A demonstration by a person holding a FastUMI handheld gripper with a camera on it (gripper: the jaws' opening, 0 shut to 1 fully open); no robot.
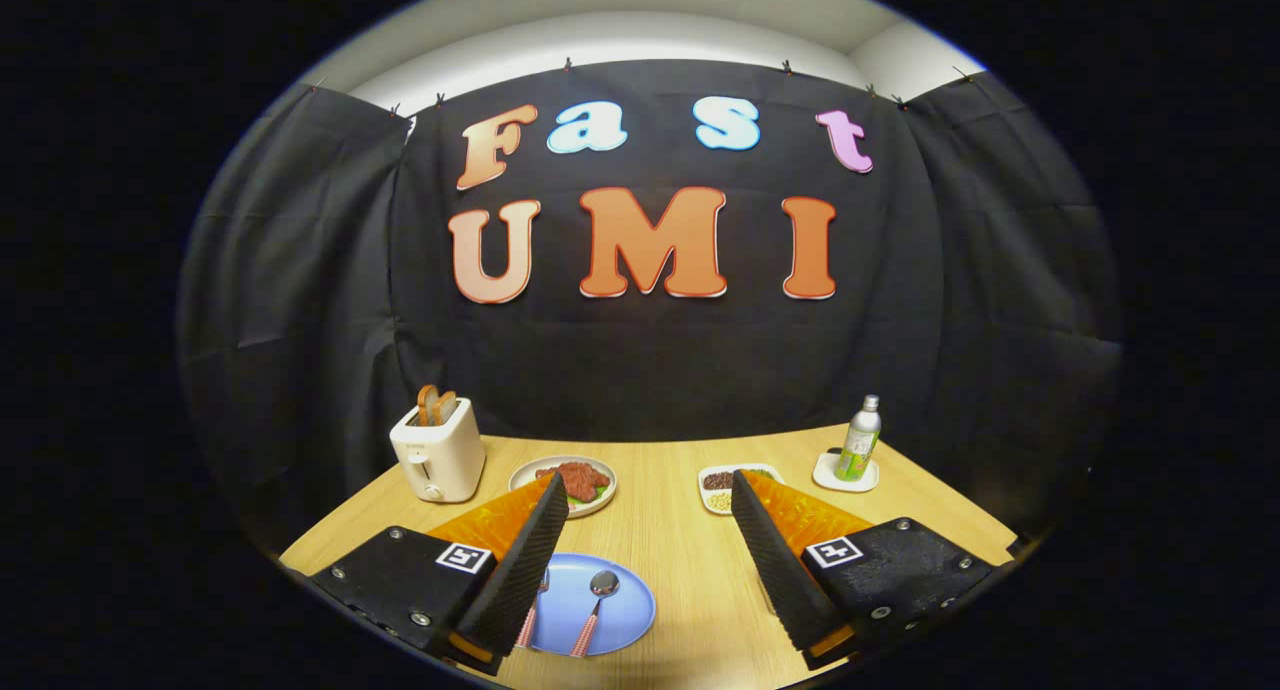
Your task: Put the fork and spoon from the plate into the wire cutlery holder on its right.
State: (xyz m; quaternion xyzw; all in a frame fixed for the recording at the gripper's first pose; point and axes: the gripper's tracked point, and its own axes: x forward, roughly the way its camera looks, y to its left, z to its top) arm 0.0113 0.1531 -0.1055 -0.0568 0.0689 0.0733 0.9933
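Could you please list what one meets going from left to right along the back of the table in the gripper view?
Toaster → plate of food → small sectioned dish → bottle on its coaster. The gripper is open, with nothing between its fingers.

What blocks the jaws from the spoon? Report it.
Nothing visible. The gripper is open, empty, above the table. The spoon lies uncovered on the blue plate, between the jaws, beside the fork.
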